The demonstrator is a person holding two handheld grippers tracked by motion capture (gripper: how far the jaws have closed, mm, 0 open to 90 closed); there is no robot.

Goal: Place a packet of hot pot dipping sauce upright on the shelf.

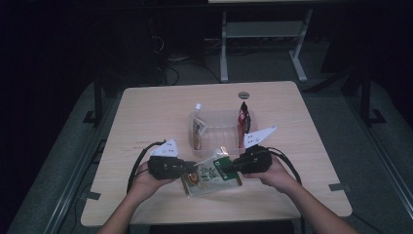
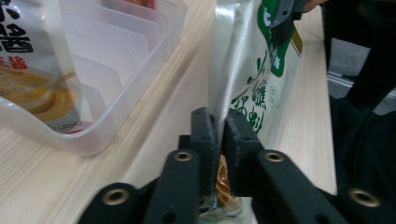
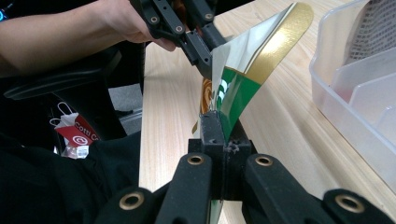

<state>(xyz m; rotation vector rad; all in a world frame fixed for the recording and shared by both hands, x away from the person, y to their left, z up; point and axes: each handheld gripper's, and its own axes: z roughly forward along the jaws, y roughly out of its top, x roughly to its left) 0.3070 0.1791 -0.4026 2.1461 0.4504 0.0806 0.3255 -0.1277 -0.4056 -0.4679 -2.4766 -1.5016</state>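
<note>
A green, gold and white food pouch (image 1: 212,174) is held between both grippers just above the near part of the table. My left gripper (image 1: 191,168) is shut on its left edge; in the left gripper view the pouch (image 2: 247,88) stands up from the closed jaws (image 2: 218,140). My right gripper (image 1: 229,165) is shut on the pouch's right edge, and in the right gripper view the pouch (image 3: 243,79) runs from its jaws (image 3: 219,140) to the other gripper.
A clear plastic divided tray (image 1: 219,131) sits mid-table behind the pouch, with a tan sauce pouch (image 1: 197,130) upright at its left end and a red packet (image 1: 243,119) at its right end. The light wooden table (image 1: 146,117) has bare room left and right.
</note>
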